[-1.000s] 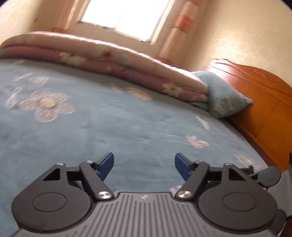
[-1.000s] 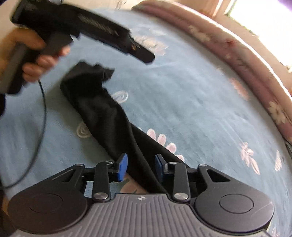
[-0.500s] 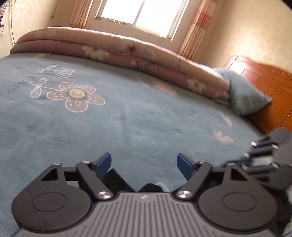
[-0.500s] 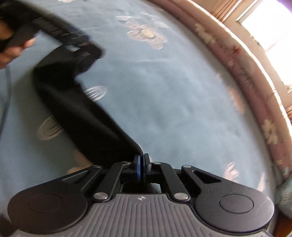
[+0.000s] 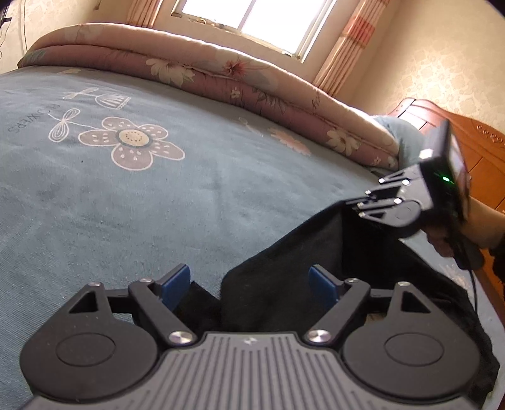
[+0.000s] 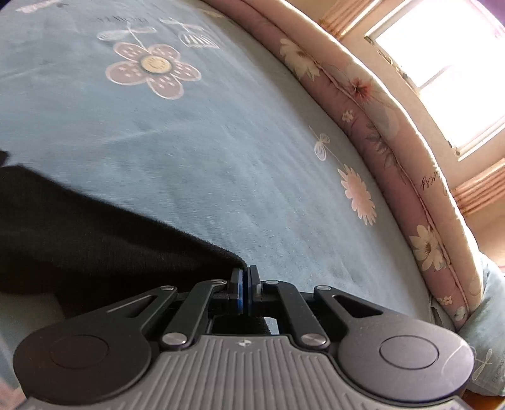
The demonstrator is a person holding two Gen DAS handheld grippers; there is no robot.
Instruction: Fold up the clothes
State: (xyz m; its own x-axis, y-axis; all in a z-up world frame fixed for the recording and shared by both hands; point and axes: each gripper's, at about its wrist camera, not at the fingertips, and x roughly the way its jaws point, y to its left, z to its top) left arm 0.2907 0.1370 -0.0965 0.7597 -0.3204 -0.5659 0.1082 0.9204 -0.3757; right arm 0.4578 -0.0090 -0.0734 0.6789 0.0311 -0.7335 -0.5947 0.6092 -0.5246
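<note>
Blue flowered bed (image 5: pixel 221 176) fills both frames; right gripper (image 6: pixel 245 291) jaws pinch the black garment (image 6: pixel 94 239) at lower centre, left gripper (image 5: pixel 249 284) jaws wide.

A home bedroom: a wide bed (image 5: pixel 195 189) covered in a blue bedspread (image 6: pixel 195 151) printed with pale flowers fills both views. A folded pink floral quilt (image 5: pixel 221 79) runs along the bed's far edge, ending beside a blue pillow (image 5: pixel 407 138) against a carved wooden headboard (image 5: pixel 479 151). Behind them, a sunlit window (image 5: pixel 252 19) with striped pink curtains (image 5: pixel 350 41) breaks a cream patterned-wallpaper wall (image 5: pixel 442 60).
</note>
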